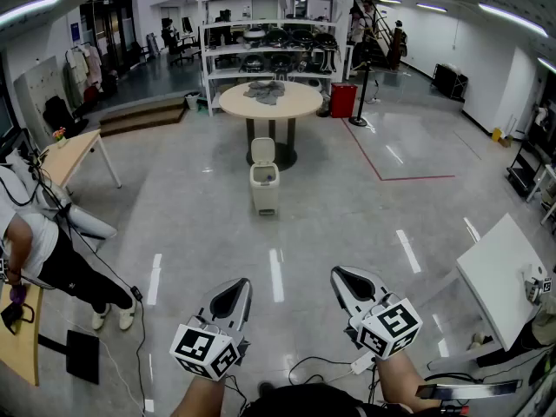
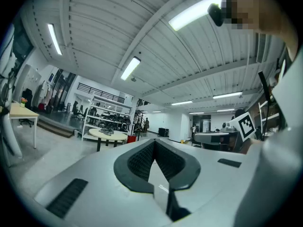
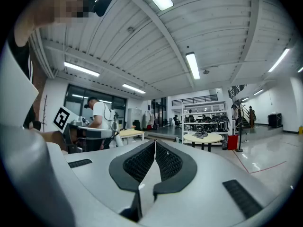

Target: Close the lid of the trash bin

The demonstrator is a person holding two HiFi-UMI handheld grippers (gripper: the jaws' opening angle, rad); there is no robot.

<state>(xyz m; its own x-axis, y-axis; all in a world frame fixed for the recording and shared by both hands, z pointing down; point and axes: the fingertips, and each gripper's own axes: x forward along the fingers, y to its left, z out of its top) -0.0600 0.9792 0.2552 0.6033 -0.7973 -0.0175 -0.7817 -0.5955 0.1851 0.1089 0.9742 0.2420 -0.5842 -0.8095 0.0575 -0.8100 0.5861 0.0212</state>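
A small cream trash bin [image 1: 264, 187] stands on the grey floor several steps ahead, in front of a round table [image 1: 270, 101]. Its lid [image 1: 262, 151] is tipped up and open. Low in the head view, my left gripper [image 1: 233, 294] and right gripper [image 1: 349, 278] are held side by side, far short of the bin and pointing toward it. In the left gripper view the left gripper [image 2: 154, 142] has its jaws closed together with nothing between them. The right gripper [image 3: 155, 143] looks the same in its own view. I cannot see the bin in either gripper view.
A person [image 1: 39, 250] stands at a wooden desk [image 1: 65, 156] on the left. A white table [image 1: 502, 276] is at the right. Behind the round table are shelves [image 1: 269, 46] and a red bin [image 1: 343, 100]. Cables [image 1: 139, 320] lie on the floor near my feet.
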